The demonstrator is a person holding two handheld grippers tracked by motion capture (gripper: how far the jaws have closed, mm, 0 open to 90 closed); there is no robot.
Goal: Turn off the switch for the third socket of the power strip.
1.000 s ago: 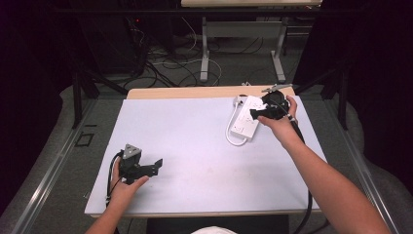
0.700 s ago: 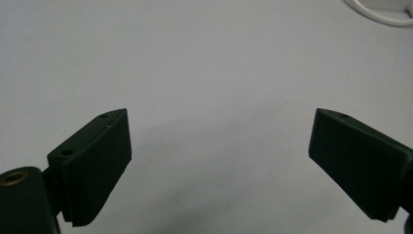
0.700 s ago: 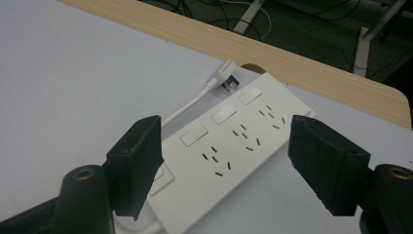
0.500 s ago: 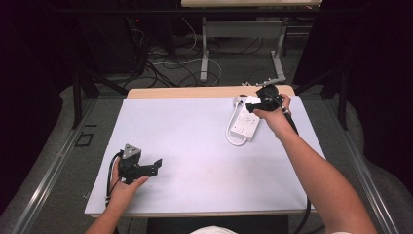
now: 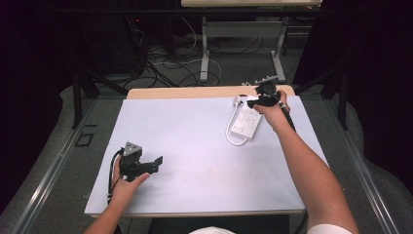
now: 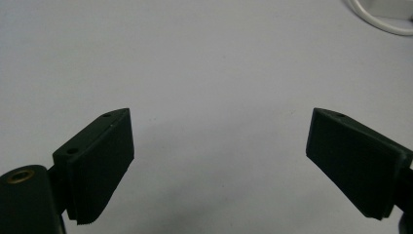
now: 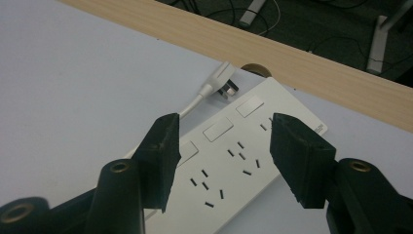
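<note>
The right gripper's fingers (image 7: pixel 160 156) stand apart over the white power strip (image 7: pixel 238 165), with nothing gripped: in the right gripper view the two black pads hang above its socket face, short of touching it, and they have just been closing in with only air between them. The right gripper (image 5: pixel 257 101) shows in the high view at the far right of the bench (image 5: pixel 195 146), over the far end of the power strip (image 5: pixel 247 122), which lies slantwise there on the white sheet. Its white cable (image 5: pixel 233 140) loops out from the near end and runs up the left side to the plug (image 7: pixel 221 83), which lies loose on the bench just beside the strip's far corner, prongs showing, close to the bare wooden edge (image 7: pixel 311 53). The left gripper (image 5: pixel 146 165) rests at the near left of the bench, well apart from the strip; in the left gripper view its fingers (image 6: pixel 100 161) are released, spread over bare sheet with nothing between them, though they too have just been closing. The step in hand looks like the approach to a grasp at the far end of the strip, either on the body or on the plug; which one cannot be told yet. The next move calls for lowering the right fingers so that they straddle the chosen part squarely, then closing firmly, since the strip's flat smooth casing could slide away under a lopsided pinch.
</note>
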